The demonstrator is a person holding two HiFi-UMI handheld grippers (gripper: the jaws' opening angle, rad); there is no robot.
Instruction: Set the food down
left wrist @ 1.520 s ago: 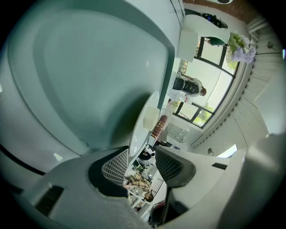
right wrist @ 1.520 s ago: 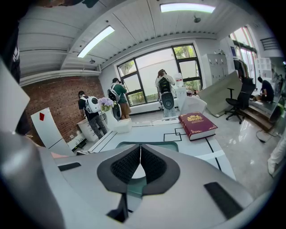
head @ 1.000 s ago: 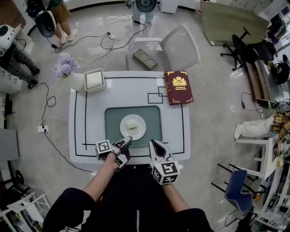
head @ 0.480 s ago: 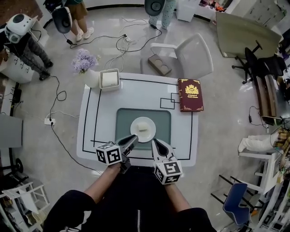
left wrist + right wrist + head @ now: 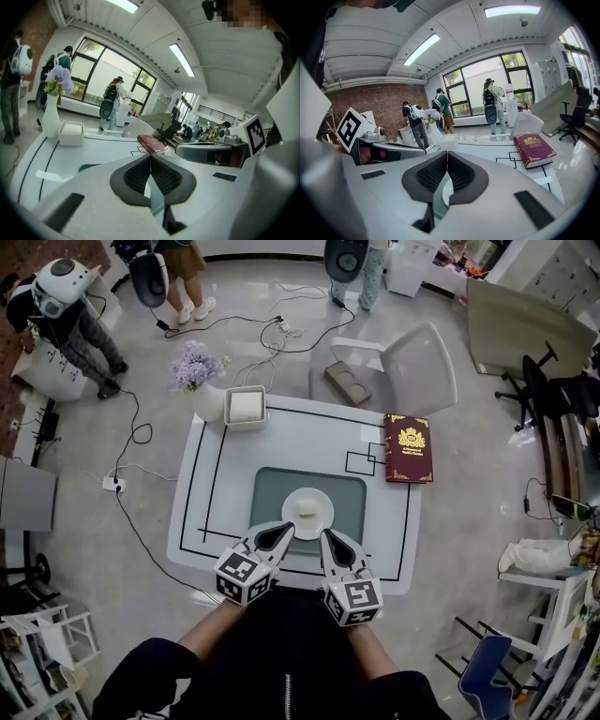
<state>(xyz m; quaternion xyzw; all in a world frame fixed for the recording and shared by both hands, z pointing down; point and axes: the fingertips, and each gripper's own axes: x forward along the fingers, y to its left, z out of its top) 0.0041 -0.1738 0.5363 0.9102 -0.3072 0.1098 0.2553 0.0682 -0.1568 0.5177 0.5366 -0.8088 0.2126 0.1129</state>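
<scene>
A pale piece of food lies on a white plate, which rests on a grey-green placemat in the middle of the white table. My left gripper hovers at the plate's near left edge, shut, with nothing between its pads. My right gripper hovers just right of it at the plate's near edge, also shut and empty. Neither gripper touches the food.
A dark red book lies at the table's far right. A white box and a vase of purple flowers stand at the far left corner. A white chair stands behind the table. People stand beyond.
My left gripper's jaws have gone from open to shut, and it has drawn in beside the right gripper. The head view has shifted, so the table sits further right.
</scene>
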